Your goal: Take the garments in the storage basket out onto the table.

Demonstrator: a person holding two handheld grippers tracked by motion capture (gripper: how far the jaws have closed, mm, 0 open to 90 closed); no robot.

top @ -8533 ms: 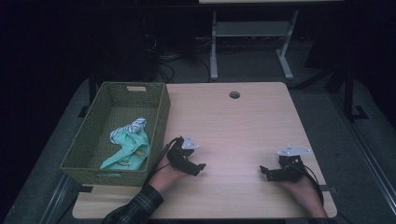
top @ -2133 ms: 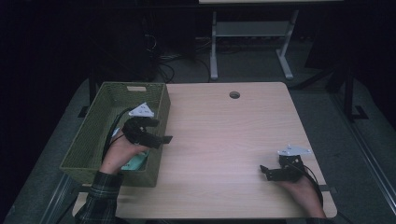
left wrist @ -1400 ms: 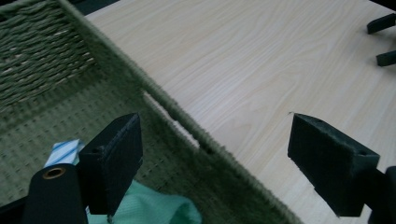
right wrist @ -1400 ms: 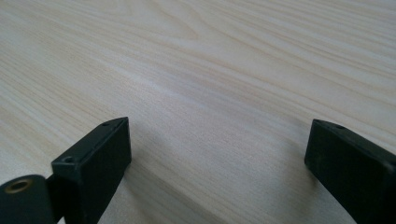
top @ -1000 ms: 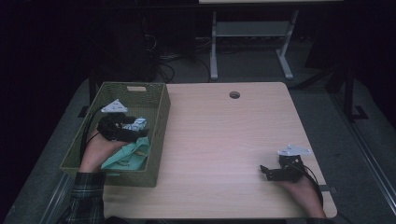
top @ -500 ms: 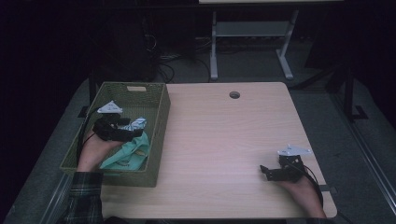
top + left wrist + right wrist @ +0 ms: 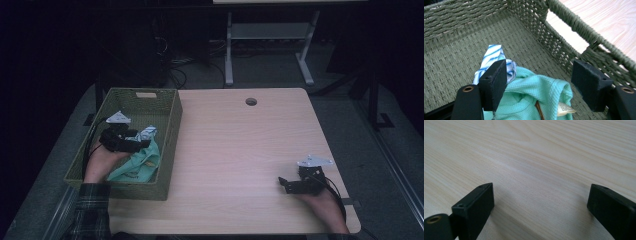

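Woven green basket sits at the table's left edge, holding a mint cloth and a striped cloth beside it. Inside, the left gripper has just been closing, jaws astride the mint cloth, not pinching. Far right, the right gripper rests open on bare wood.

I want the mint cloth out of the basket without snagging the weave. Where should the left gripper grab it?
Grip the raised fold of the mint cloth from above; it bunches up between the open left gripper, clear of the basket wall.
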